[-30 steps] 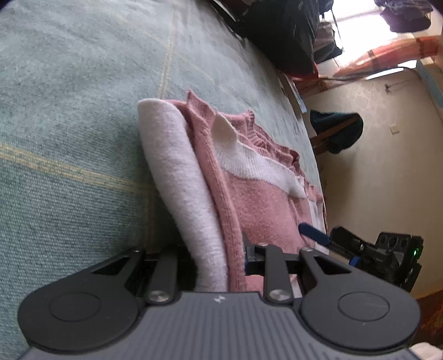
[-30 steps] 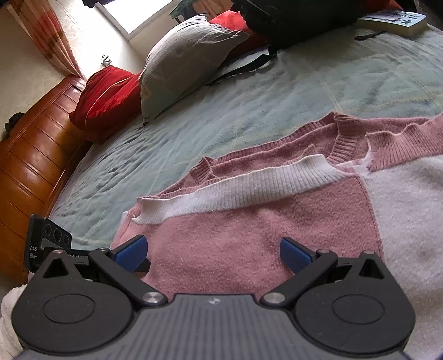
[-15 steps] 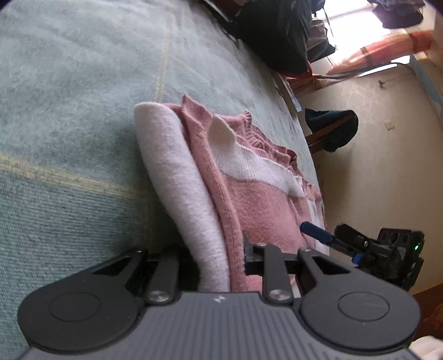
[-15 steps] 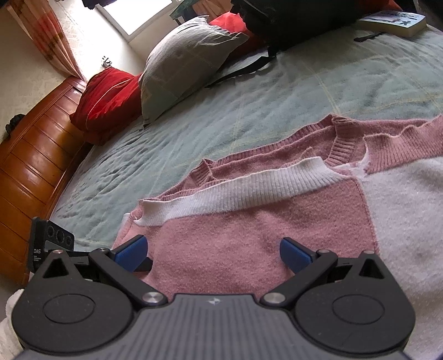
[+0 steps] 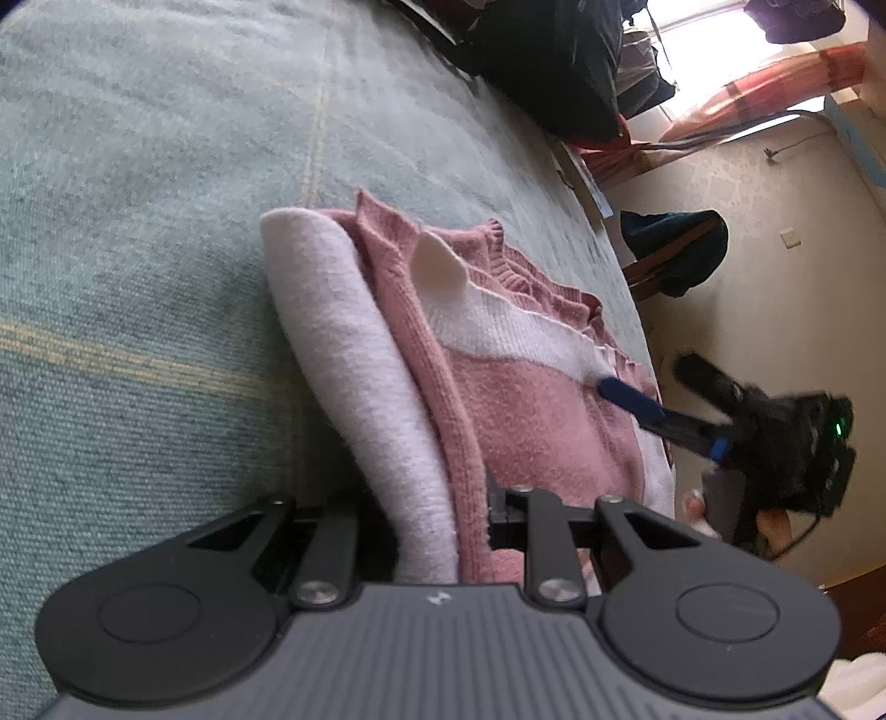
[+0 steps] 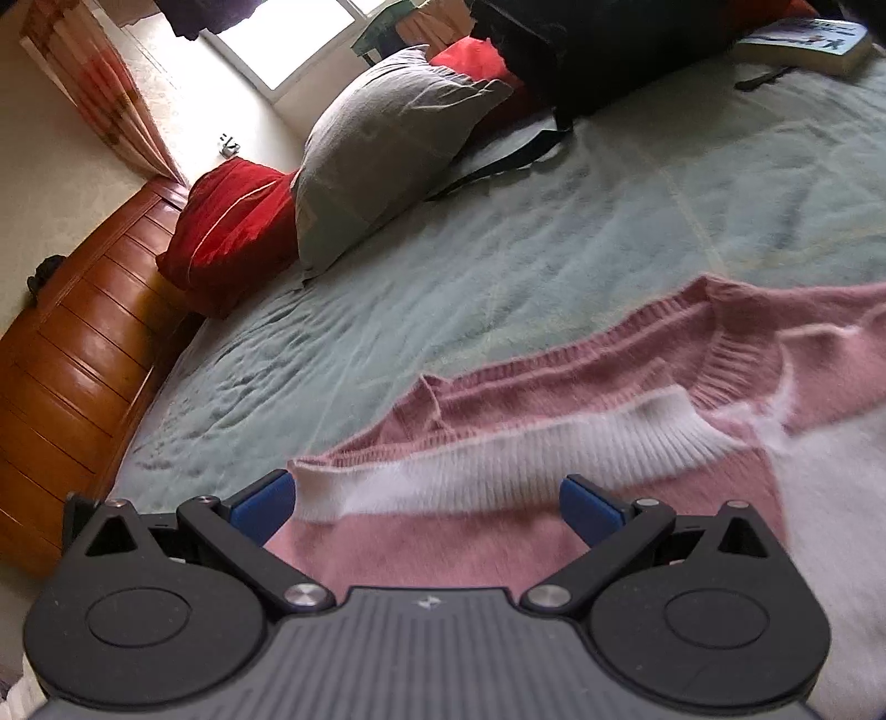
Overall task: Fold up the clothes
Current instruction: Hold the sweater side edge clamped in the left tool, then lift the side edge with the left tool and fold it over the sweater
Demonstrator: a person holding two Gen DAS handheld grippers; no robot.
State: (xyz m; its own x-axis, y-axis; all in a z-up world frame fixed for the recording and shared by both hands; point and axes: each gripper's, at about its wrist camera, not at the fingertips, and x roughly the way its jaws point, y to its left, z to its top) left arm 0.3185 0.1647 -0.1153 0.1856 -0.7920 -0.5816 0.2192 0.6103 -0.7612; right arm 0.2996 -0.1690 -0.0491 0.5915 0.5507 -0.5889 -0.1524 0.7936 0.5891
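A pink-and-white knit sweater (image 5: 515, 410) lies folded on the bed. My left gripper (image 5: 443, 515) is shut on its near folded edge, and the white and pink layers rise between the jaws and hide the fingertips. In the right wrist view the sweater (image 6: 443, 543) lies under my right gripper (image 6: 425, 507). That gripper is open, its blue pads (image 6: 260, 507) standing wide either side of the white ribbed band (image 6: 498, 465). In the left wrist view the right gripper (image 5: 659, 387) reaches over the sweater's far right edge, held by a hand.
A pale green bedspread (image 6: 554, 232) covers the bed. A grey pillow (image 6: 387, 144) and a red one (image 6: 232, 221) lie at the head by the wooden frame (image 6: 72, 360). A black bag (image 6: 609, 50) and a book (image 6: 803, 41) sit at the far side.
My right gripper has moved forward over the sweater, bringing its pads up to the white band. The left gripper has kept its hold and place.
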